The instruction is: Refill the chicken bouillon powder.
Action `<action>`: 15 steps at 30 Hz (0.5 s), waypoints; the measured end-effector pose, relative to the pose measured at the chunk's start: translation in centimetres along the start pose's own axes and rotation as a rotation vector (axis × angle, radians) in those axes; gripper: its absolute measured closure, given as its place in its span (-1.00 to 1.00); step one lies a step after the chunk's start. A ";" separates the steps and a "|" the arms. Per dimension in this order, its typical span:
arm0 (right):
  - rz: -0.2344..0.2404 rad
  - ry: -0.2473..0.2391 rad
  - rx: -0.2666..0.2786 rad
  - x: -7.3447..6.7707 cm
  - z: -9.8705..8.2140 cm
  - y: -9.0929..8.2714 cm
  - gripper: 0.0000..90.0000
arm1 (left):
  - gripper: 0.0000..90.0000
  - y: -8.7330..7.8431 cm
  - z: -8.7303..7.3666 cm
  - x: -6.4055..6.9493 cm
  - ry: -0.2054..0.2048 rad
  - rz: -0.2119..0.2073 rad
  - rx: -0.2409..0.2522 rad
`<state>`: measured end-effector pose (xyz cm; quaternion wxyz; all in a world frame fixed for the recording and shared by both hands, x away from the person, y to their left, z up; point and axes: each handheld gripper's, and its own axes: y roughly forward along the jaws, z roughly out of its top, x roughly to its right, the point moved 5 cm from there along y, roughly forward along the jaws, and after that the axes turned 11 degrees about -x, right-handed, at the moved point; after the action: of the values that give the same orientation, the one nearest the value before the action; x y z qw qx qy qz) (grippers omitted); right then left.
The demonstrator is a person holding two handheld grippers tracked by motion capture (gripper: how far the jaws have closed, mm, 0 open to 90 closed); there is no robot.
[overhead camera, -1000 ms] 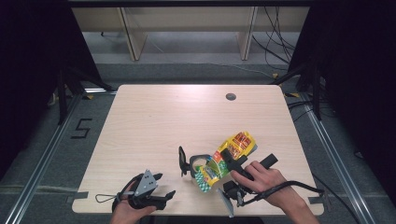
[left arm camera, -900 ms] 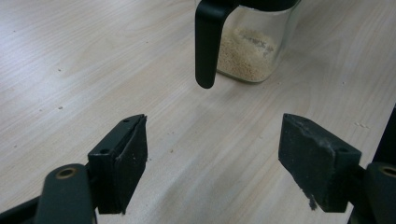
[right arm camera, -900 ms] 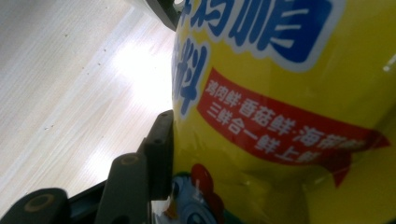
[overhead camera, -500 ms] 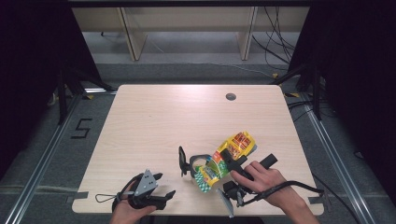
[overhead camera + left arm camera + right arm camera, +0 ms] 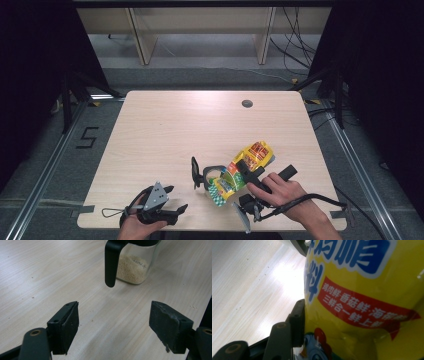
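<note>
One desk (image 5: 165,130) carries one yellow seasoning packet (image 5: 240,170) near its front right corner, tilted over one glass jar (image 5: 212,177). The right gripper (image 5: 235,175) clenches the packet; the left gripper (image 5: 172,200), at the front edge, gapes released.
</note>
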<state>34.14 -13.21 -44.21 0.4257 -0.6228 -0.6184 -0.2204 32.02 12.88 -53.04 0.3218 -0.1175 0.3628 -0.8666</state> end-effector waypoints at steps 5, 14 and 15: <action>0.006 0.029 -0.011 -0.2 0.0 0.0 0.16 | -0.48 0.0 0.0 0.1 -0.018 -0.004 0.000; -0.003 0.001 -0.001 0.0 0.0 0.0 0.16 | -0.48 0.0 -0.2 0.3 -0.030 -0.008 -0.004; 0.000 0.001 0.000 0.0 0.0 0.1 0.16 | -0.48 0.0 -0.1 0.2 -0.027 -0.003 -0.005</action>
<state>34.19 -13.18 -44.23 0.4260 -0.6225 -0.6183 -0.2208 31.78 12.79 -53.13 0.3251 -0.1307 0.3601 -0.8646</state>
